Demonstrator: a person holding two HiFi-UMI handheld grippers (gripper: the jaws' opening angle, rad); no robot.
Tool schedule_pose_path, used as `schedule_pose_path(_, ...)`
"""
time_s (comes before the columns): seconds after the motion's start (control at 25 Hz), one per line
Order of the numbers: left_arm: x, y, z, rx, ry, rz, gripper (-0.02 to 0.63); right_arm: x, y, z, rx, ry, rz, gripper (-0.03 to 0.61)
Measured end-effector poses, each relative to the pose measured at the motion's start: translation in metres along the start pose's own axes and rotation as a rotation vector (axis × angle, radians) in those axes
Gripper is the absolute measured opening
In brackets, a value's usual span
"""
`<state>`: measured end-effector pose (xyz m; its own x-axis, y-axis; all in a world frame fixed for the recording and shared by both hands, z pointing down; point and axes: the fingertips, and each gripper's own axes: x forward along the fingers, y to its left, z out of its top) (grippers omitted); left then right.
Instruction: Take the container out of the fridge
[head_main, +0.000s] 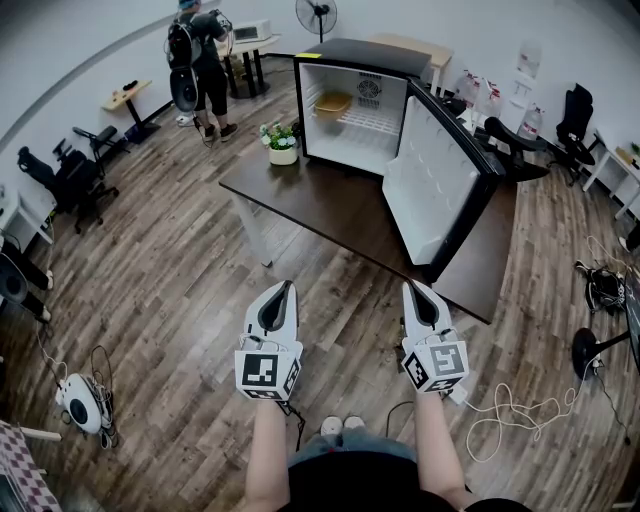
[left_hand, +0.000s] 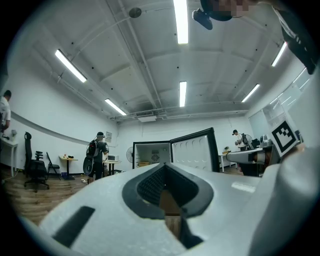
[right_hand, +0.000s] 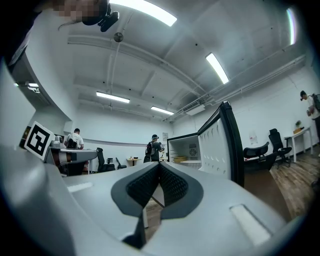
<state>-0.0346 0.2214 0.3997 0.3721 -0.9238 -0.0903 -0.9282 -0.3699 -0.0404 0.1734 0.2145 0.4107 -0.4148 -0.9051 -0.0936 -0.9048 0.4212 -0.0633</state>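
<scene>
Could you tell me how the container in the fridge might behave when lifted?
The container looks low and wide, so it probably won't tip. It seems small, likely light; contents unseen. On the ribbed shelf it may slide.

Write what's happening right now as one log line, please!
fridge: door open | container: inside | left claw: shut, empty | right claw: shut, empty
</scene>
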Motion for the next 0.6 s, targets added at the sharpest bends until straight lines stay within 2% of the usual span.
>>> schedule_pose_path(0.6, -0.001, 0.029, -0.006, 0.000, 0.000, -0.026, 0.006, 0.015, 0.024, -0.011, -0.018, 0.003, -0.026, 0.004)
